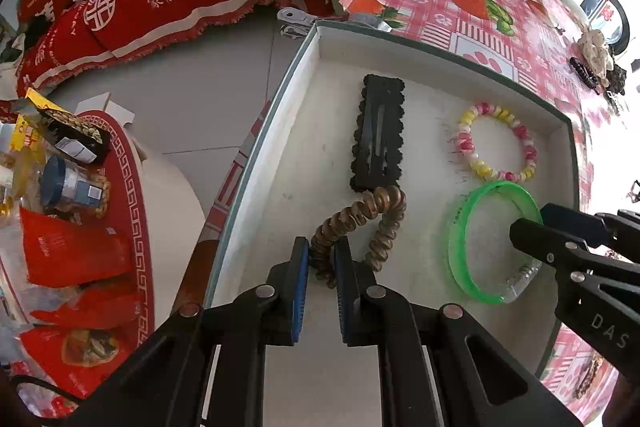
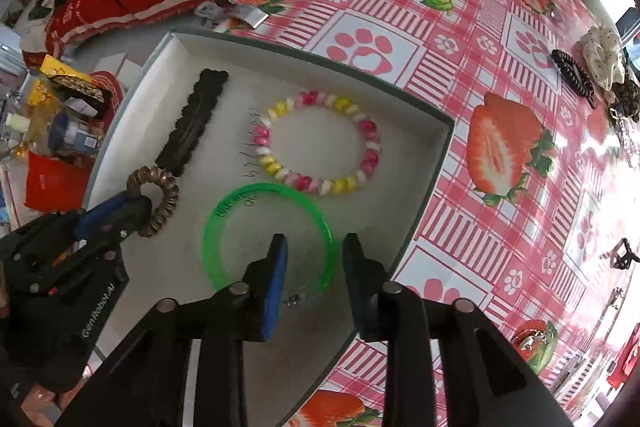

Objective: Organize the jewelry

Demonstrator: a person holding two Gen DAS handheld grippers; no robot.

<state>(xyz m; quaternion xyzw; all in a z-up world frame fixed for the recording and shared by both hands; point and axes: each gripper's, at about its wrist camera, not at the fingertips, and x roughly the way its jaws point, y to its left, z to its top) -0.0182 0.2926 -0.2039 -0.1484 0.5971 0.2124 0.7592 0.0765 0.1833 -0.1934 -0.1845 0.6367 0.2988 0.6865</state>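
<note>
Strawberry-print oilcloth [image 2: 472, 39] covers the table, and on it sits a shallow white tray [image 2: 436, 163] holding four pieces. At the tray's 11 o'clock in the right wrist view lies a black scalloped hair clip [image 2: 192, 121]; a beaded bracelet [image 2: 320, 143] of pink, yellow and white sits near the centre.

The left gripper [image 1: 322, 259] has its jaws closed on one end of the bronze spiral hair tie [image 1: 360, 223]. That tie looks light, springy and soft, so it should stretch and dangle when lifted; a pinch on a single coil seems enough.

The right gripper [image 2: 314, 259] stands apart, one finger inside and one outside the green bangle [image 2: 224, 211], straddling its rim at 4 o'clock. The bangle appears rigid, smooth and probably slippery, best pinched squarely across its wall.

More accessories [image 2: 600, 67] wait at the table's 2 o'clock.
</note>
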